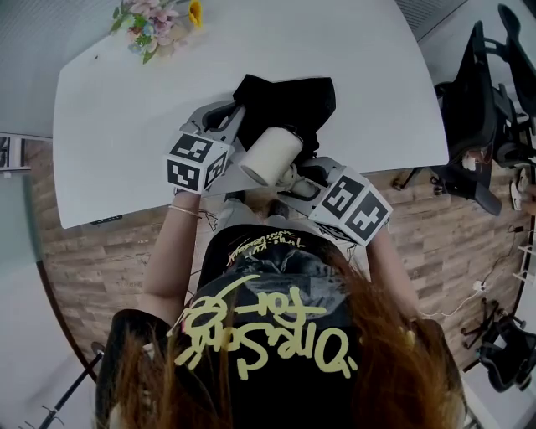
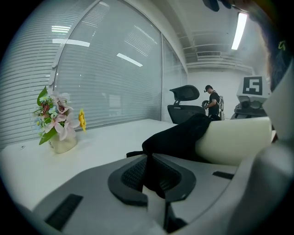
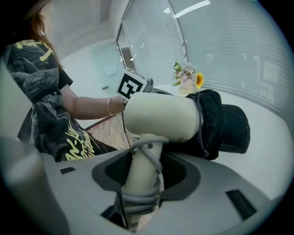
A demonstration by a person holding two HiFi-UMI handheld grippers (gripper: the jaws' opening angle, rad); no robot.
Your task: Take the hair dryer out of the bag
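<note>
Right gripper view: right gripper [image 3: 142, 172] jaws clamped on dryer [image 3: 158, 117] handle; left gripper [image 2: 154, 176] jaws pinching bag [image 2: 177, 137]; dryer nose inside bag on counter [image 2: 101, 142].

A white worktop [image 1: 109, 109] with a rounded edge is the room's main furniture. At its far corner stands a small pot of pink and yellow flowers [image 1: 157, 21]. Around the worktop the floor [image 1: 84, 268] is wood-look planking. Black office chairs [image 1: 486, 126] stand off its right side. Beyond its far edge runs a tall glass wall with horizontal blinds [image 2: 101, 69]. A ceiling strip light [image 2: 239, 30] glows overhead. A person [image 2: 213, 103] stands well beyond the worktop beside another chair [image 2: 186, 98].
</note>
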